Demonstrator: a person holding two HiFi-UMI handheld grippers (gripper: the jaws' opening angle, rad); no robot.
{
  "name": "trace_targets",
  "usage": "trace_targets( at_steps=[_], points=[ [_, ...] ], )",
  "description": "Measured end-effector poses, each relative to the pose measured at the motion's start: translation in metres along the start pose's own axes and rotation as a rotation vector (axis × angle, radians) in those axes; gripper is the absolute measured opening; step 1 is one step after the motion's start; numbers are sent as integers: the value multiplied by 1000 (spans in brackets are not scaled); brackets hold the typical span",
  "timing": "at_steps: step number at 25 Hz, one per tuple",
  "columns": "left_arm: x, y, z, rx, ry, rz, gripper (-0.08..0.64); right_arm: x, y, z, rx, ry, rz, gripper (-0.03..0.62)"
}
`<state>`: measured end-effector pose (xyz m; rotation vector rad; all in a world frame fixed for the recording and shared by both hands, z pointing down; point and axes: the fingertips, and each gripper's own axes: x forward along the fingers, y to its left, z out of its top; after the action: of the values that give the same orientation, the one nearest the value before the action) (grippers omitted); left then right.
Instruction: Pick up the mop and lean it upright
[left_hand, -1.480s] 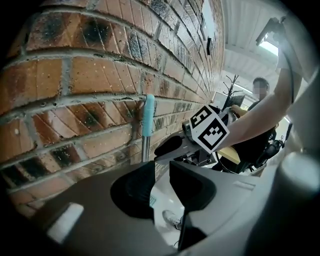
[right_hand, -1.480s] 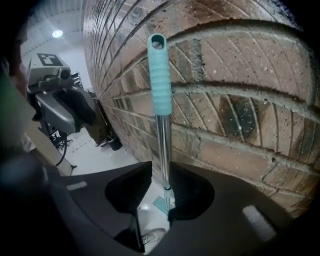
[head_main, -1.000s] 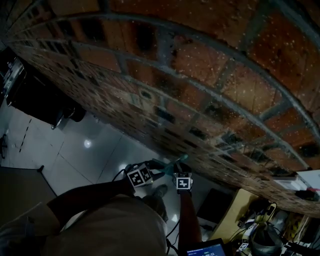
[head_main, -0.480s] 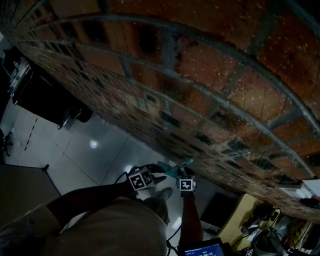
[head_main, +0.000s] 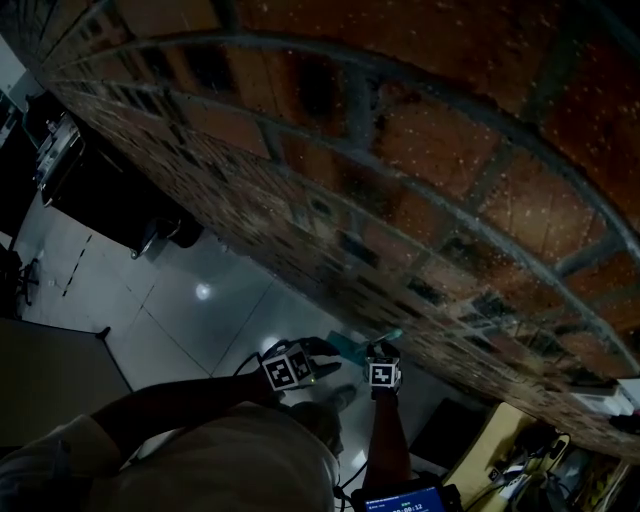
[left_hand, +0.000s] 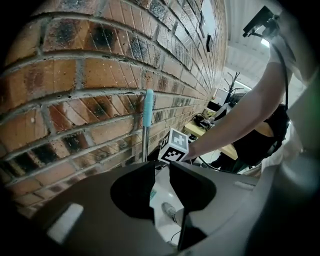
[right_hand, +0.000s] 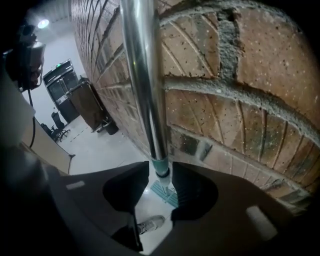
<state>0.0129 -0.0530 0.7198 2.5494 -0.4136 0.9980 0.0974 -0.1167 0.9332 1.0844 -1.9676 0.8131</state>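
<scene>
Right gripper (right_hand: 160, 179) jaws just opening, standing slightly apart. Mop handle (right_hand: 144, 75) running from 12 o'clock down between them, pads not pressing. Mop head (right_hand: 162, 192) lying on floor (right_hand: 100, 150). Brick wall (right_hand: 240, 100) filling 3 o'clock side.

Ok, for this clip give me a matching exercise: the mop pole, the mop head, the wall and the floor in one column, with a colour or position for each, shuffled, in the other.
Column one:
1. mop pole
2. mop head
3. wall
4. floor

Column two:
A. pale, glossy tiles
B. bare shiny metal, standing upright beside the bricks
C. red-brown brick with grey mortar
D. teal, lying flat on the tiles

Pairs: 1-B, 2-D, 3-C, 4-A
</scene>
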Motion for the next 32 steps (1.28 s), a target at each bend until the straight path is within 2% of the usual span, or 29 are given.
trace_targets(
  at_steps=[19, 22, 27, 32],
  points=[
    [-14, 4, -15, -10, 25, 19, 110, 14, 1, 2, 62, -31, -22, 112],
    [-13, 3, -12, -8, 15, 15, 110, 4, 6, -4, 73, -42, -25, 110],
    [-8, 0, 0, 5, -26, -5, 110, -25, 18, -10, 35, -79, -34, 110],
    [-5, -6, 4, 20, -49, -26, 110, -57, 24, -4, 41, -121, -45, 110]
  ],
)
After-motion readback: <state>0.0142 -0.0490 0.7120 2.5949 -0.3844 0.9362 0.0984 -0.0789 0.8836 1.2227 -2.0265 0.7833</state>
